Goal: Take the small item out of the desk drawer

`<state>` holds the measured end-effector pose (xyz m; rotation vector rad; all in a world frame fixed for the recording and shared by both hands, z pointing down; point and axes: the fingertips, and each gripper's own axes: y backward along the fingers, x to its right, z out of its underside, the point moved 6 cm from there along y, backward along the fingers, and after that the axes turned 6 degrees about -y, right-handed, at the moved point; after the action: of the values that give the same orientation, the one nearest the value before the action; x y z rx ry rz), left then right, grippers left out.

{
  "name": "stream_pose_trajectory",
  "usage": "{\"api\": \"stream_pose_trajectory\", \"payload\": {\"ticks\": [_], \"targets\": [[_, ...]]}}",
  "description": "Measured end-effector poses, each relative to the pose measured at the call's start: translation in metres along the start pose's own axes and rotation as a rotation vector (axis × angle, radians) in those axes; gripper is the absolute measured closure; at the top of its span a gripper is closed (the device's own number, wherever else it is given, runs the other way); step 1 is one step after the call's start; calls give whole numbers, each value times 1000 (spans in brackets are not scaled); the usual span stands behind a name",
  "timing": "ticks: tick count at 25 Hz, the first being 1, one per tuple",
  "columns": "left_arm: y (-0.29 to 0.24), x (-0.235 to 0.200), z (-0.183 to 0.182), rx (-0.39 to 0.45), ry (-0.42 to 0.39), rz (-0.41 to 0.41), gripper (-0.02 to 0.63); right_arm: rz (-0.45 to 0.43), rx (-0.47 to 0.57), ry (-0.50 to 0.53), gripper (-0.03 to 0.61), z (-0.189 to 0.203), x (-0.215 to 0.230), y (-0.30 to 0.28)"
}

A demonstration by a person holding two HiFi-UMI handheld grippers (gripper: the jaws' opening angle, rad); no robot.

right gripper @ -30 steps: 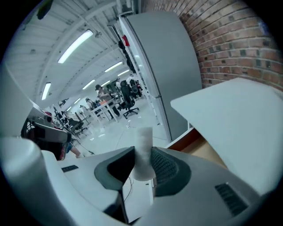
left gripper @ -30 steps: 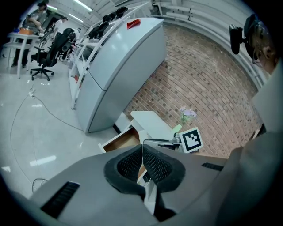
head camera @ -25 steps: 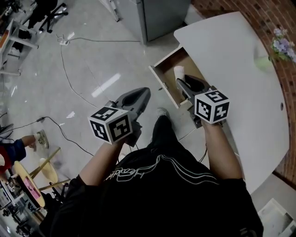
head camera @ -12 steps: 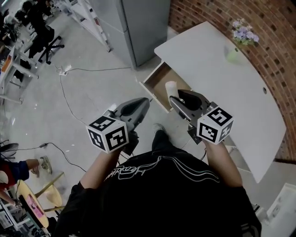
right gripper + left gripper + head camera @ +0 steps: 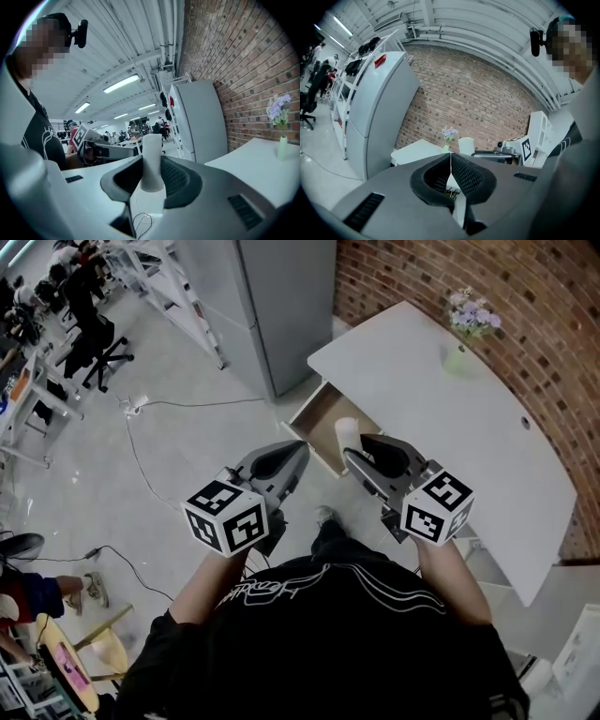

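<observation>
In the head view my right gripper (image 5: 361,448) is shut on a small white cylinder (image 5: 347,433), which it holds upright over the front edge of the open wooden drawer (image 5: 317,418) of the white desk (image 5: 441,418). The right gripper view shows the cylinder (image 5: 151,161) pinched between the dark ribbed pads (image 5: 176,180), its top standing above them. My left gripper (image 5: 292,451) hangs to the left of the drawer over the floor. Its pads (image 5: 465,174) meet with nothing between them.
A green vase of purple flowers (image 5: 461,334) stands at the desk's far edge by the brick wall (image 5: 525,324). A tall grey cabinet (image 5: 272,296) stands behind the drawer. A cable (image 5: 141,456) runs across the floor at left. White shelves (image 5: 581,652) sit at lower right.
The right gripper has drawn the white cylinder up and back from inside the drawer to its front edge. The head view has tilted up to show more of the room. The left gripper stayed shut.
</observation>
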<state>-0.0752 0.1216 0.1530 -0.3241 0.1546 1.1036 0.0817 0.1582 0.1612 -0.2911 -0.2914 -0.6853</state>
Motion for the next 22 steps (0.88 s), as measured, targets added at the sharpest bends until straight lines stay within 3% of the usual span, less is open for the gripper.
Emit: {"api": "stream_pose_trajectory", "payload": {"ticks": [22], "targets": [[13, -14, 14, -15, 22, -10, 591, -11, 4, -36, 448, 16, -5, -13]]}}
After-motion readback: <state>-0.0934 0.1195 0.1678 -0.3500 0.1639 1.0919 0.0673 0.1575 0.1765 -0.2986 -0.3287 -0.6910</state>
